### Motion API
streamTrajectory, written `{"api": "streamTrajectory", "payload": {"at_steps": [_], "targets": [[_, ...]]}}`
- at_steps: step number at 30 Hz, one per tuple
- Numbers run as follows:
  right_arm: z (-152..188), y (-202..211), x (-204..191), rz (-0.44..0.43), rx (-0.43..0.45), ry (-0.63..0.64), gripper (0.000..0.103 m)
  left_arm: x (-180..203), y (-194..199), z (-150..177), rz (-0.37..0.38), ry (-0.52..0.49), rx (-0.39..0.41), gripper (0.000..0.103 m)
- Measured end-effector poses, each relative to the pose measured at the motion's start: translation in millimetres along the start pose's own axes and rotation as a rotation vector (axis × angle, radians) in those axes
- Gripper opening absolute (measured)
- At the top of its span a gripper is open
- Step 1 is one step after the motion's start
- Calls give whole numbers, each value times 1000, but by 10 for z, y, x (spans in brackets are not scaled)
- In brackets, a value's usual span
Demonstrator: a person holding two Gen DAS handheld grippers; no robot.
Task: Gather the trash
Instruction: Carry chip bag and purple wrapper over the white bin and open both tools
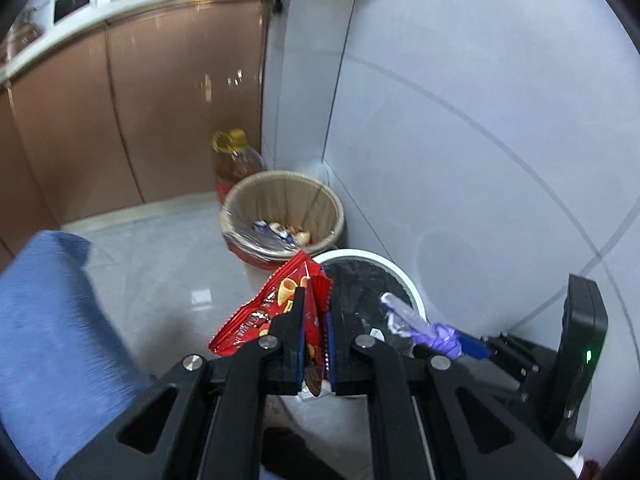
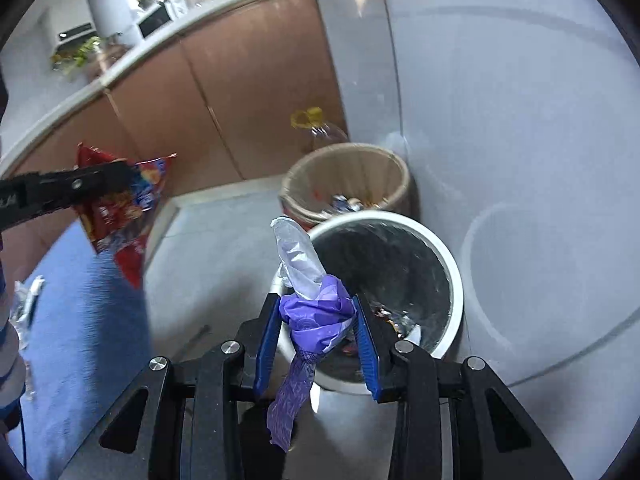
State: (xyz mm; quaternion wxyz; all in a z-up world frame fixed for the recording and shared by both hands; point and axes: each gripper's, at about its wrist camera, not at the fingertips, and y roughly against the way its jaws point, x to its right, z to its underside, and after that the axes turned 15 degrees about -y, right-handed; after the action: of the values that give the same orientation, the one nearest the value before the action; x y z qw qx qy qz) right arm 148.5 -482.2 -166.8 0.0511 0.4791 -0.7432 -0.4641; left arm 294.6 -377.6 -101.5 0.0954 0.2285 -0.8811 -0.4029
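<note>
My left gripper (image 1: 316, 312) is shut on a red snack bag (image 1: 272, 312), held just left of a white bin with a black liner (image 1: 404, 276). The bag also shows in the right wrist view (image 2: 120, 216), pinched by the left gripper (image 2: 120, 176). My right gripper (image 2: 316, 320) is shut on a purple and white wrapper (image 2: 316, 304), held over the near rim of the white bin (image 2: 452, 264), which holds some trash. In the left wrist view the wrapper (image 1: 424, 328) sits in the right gripper (image 1: 460, 340) over the bin.
A beige-lined red bin (image 1: 332, 204) with trash stands behind the white one in the wall corner, also seen in the right wrist view (image 2: 400, 168). An oil bottle (image 1: 236, 160) stands by brown cabinets (image 1: 160, 112). A blue cloth surface (image 2: 80, 320) with crumpled wrappers (image 2: 24, 304) lies left.
</note>
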Motion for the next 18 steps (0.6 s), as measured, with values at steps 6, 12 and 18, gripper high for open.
{"api": "streamTrajectory", "payload": {"at_steps": [6,12,18], "targets": [[-127,-343,127,75,-6,4,35,116,-687,-222,23,7,-48,11],[-150,-539,182,149,2,16,45,151,-1170,-363,39,26,-91,29],[-92,-505,204,177,-1,13,48,48,-1247,-330,73,75,-94,30]]}}
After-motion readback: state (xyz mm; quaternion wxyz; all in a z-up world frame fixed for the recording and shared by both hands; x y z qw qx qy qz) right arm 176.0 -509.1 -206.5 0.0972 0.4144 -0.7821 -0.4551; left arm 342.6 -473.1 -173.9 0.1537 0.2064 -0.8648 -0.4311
